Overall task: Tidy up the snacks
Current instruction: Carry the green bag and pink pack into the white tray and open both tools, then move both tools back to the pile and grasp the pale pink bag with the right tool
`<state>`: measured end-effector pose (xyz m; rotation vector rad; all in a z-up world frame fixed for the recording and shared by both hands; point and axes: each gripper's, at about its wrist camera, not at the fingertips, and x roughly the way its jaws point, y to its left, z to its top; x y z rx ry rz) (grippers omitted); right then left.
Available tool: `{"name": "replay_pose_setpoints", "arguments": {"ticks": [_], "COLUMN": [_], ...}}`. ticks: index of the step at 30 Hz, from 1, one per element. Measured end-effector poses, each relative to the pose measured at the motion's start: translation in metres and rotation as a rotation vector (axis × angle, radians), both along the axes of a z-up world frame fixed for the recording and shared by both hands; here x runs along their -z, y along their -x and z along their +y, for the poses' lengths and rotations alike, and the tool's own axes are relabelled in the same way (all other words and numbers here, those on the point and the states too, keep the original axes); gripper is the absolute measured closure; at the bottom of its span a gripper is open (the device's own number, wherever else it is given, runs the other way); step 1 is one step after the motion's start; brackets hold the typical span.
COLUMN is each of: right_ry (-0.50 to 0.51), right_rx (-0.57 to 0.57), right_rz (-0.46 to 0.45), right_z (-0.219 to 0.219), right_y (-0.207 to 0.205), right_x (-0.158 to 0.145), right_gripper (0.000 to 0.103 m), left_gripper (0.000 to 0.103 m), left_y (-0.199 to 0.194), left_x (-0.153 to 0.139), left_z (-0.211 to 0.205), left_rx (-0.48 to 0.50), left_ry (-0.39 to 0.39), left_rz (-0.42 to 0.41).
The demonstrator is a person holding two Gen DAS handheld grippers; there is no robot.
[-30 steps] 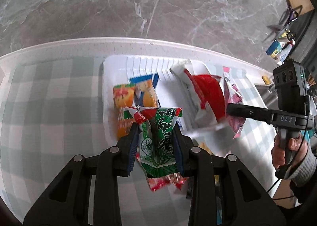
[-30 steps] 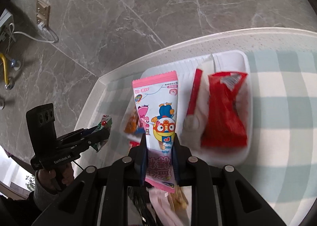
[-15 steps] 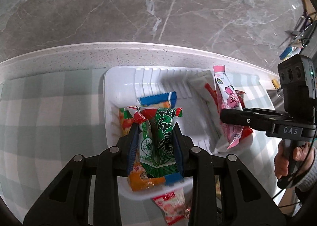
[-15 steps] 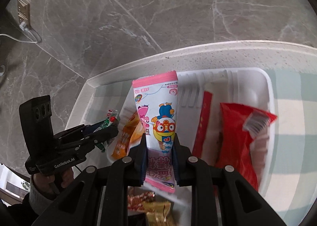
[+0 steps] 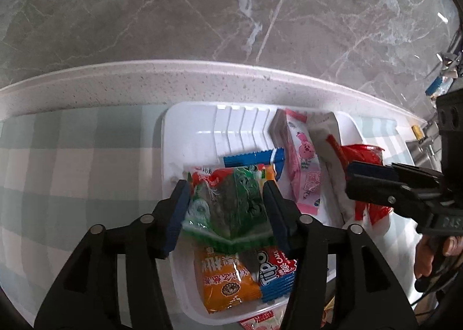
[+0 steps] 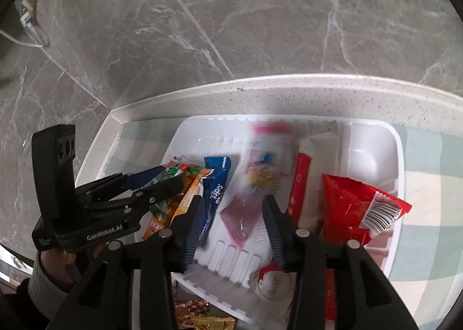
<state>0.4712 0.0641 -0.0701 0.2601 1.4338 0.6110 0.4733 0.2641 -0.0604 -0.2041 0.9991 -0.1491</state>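
A white tray [image 5: 196, 130] on the checked cloth holds several snack packets. My left gripper [image 5: 225, 185] hangs over its left half, jaws opening, and a blurred green packet [image 5: 228, 202] sits loose between the pads, above an orange packet [image 5: 222, 278] and a blue Tipo packet [image 5: 275, 269]. Over the tray's middle, my right gripper [image 6: 233, 199] is also opening. A pink cartoon packet [image 6: 257, 179], blurred, lies free of its pads on the tray floor. From the right wrist view the left gripper [image 6: 170, 175] shows at the left with the green packet [image 6: 157, 208].
A red bag [image 6: 347, 205] and a white-and-red packet [image 6: 312, 179] fill the tray's right side. Loose snacks [image 6: 202, 315] lie at the tray's near rim. A speckled white counter edge [image 5: 202, 81] runs behind the tray, with marble floor beyond. A hand [image 6: 55, 269] grips the left handle.
Both grippers came down closer over the tray and their jaws parted. The pink packet left the right gripper and dropped into the tray. The green packet came loose between the left pads.
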Motion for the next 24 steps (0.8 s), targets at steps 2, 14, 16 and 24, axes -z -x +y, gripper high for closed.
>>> {"name": "replay_pose_setpoints", "arguments": {"ticks": [2,14,16,24], "right_ry": [-0.005,-0.005,0.003,0.027], "right_rx": [-0.008,-0.07,-0.085,-0.134], "right_rz": [-0.023,-0.116,-0.122,-0.097], "right_z": [-0.001,-0.02,-0.023,-0.035], "right_y": [0.003,0.05,0.063,0.114], "right_x": [-0.007,-0.052,-0.057,-0.056], "right_gripper": [0.056,0.053,0.051,0.049], "left_gripper": [0.053,0.052,0.052,0.051], "left_y": [0.001,0.052,0.065,0.117], "left_x": [-0.003,-0.04,-0.041,-0.036], "left_z": [0.0,-0.006,-0.007,-0.035], "left_rx": [-0.008,-0.021,-0.018,0.104], "left_ry": [-0.005,0.004,0.019,-0.006], "left_rz": [-0.013,-0.083,-0.083,-0.047]}}
